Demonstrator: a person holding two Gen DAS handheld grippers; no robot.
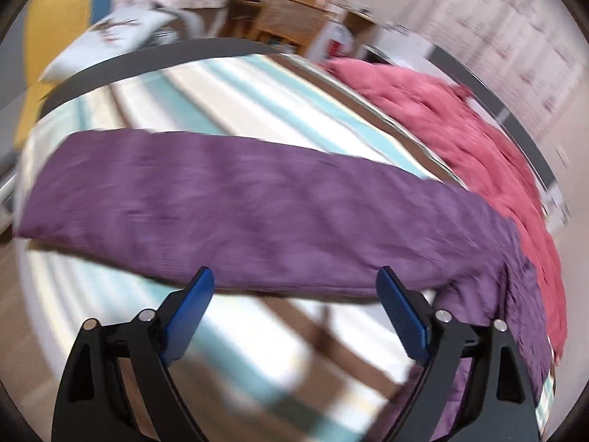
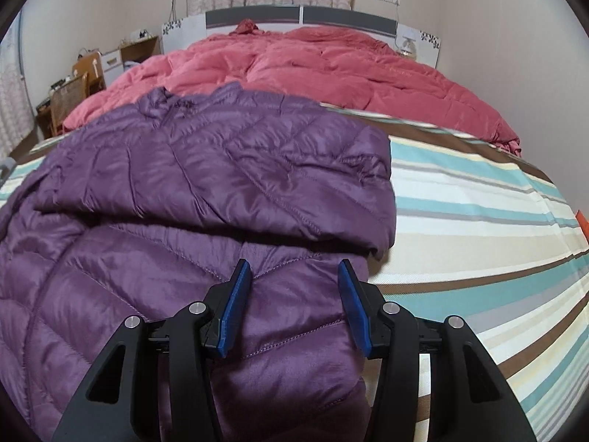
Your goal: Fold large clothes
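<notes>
Right claw up close, blue pads spread apart with nothing between them, hovering just above the lower part of the purple quilted jacket. The jacket lies on the striped bed sheet, with a fold of it doubled over across the middle and its collar end pointing toward the far side of the bed. Bare stripes of teal, cream and brown run off to the right of it. Beyond the jacket, a pink duvet is bunched against the headboard, curtains behind.

Over on the left wrist view, heavily blurred: left claw gaping wide, gripping nothing, with a long purple band of the jacket stretched across just ahead of its tips. Whether they touch the cloth, can't tell. Past it, striped sheet, the pink duvet on the right, and a pillow far left.
</notes>
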